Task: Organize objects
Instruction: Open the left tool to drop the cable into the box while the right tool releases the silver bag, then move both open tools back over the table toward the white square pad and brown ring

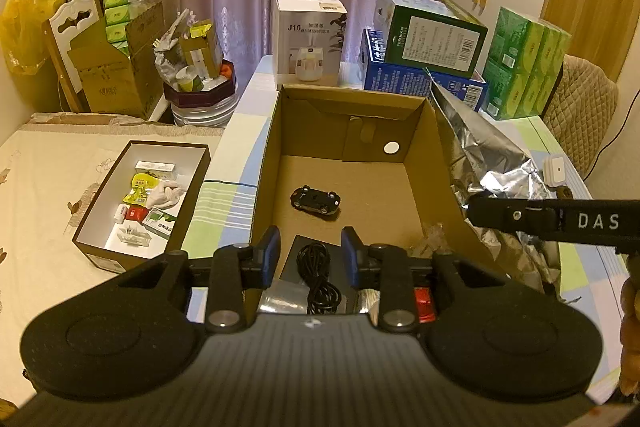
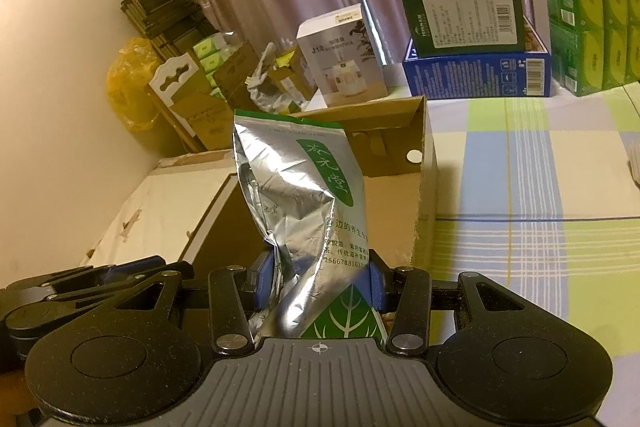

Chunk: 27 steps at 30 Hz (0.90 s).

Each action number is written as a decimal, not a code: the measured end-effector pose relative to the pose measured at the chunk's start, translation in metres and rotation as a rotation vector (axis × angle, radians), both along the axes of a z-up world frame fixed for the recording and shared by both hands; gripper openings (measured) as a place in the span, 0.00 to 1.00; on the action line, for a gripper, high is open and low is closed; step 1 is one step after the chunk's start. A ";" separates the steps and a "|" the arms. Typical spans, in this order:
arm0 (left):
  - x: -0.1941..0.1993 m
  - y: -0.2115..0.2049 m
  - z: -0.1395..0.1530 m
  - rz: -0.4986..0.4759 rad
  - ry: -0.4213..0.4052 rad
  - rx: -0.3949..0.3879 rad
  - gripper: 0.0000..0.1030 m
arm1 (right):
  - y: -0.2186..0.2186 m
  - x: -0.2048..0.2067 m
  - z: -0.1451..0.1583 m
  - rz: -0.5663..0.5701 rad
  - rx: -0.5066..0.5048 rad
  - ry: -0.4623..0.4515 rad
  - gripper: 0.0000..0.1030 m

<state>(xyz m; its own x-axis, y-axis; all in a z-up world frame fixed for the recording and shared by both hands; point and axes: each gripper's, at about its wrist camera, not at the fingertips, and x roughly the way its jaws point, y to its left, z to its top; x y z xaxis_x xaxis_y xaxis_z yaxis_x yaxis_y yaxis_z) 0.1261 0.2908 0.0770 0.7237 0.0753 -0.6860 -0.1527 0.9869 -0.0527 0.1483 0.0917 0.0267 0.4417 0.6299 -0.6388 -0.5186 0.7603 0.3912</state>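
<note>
Left wrist view, from left to right: a shallow dark box (image 1: 141, 203) with a white inside sits on the cream bedcover, holding small packets and a crumpled white thing too small to name. Just right of it stands the large cardboard box (image 1: 344, 163), open at the top, on the checked cloth (image 1: 224, 211). A small black toy car (image 1: 317, 203) lies on its floor, and a coiled black cable (image 1: 320, 277) on a dark card lies at the near end, partly hidden by the left gripper (image 1: 310, 255). This gripper hovers over the near edge with its blue pads apart and nothing between them. A red item low between the linkages is mostly covered and cannot be identified. Along the box's right wall rises the silver foil pouch (image 1: 476, 151), its lower part crumpled and cut across by the right gripper's black arm (image 1: 560, 221), whose fingertips are out of sight here. At the far right edge part of a hand shows, cut off by the frame. Right wrist view: the right gripper (image 2: 320, 281) is clamped on the lower part of the pouch (image 2: 304, 195), blue pads pressing both sides, so the pouch stands upright in front of the cardboard box (image 2: 400, 131). Its bottom is hidden behind the gripper body. Printed green characters run down its face, only partly legible. Far behind stand a white humidifier carton (image 2: 344, 59), stacked blue and green cartons (image 2: 472, 39) and green tissue packs (image 2: 592, 23), the last cut off at the right.
</note>
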 end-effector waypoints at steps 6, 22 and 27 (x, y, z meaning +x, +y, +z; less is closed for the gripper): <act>0.002 0.004 -0.003 0.007 0.007 -0.005 0.29 | -0.002 0.009 -0.002 -0.037 0.074 0.024 0.53; 0.000 -0.002 0.000 0.003 0.000 -0.010 0.39 | -0.020 0.008 0.006 -0.089 0.092 0.020 0.69; -0.004 -0.007 0.008 -0.001 -0.009 -0.005 0.45 | -0.027 0.003 0.011 -0.092 0.086 0.013 0.69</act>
<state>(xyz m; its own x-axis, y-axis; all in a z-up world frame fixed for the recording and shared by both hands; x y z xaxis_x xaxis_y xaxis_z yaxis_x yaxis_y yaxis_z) 0.1223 0.2835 0.0850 0.7296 0.0712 -0.6801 -0.1515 0.9867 -0.0593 0.1513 0.0643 0.0380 0.4920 0.6400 -0.5902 -0.4423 0.7677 0.4637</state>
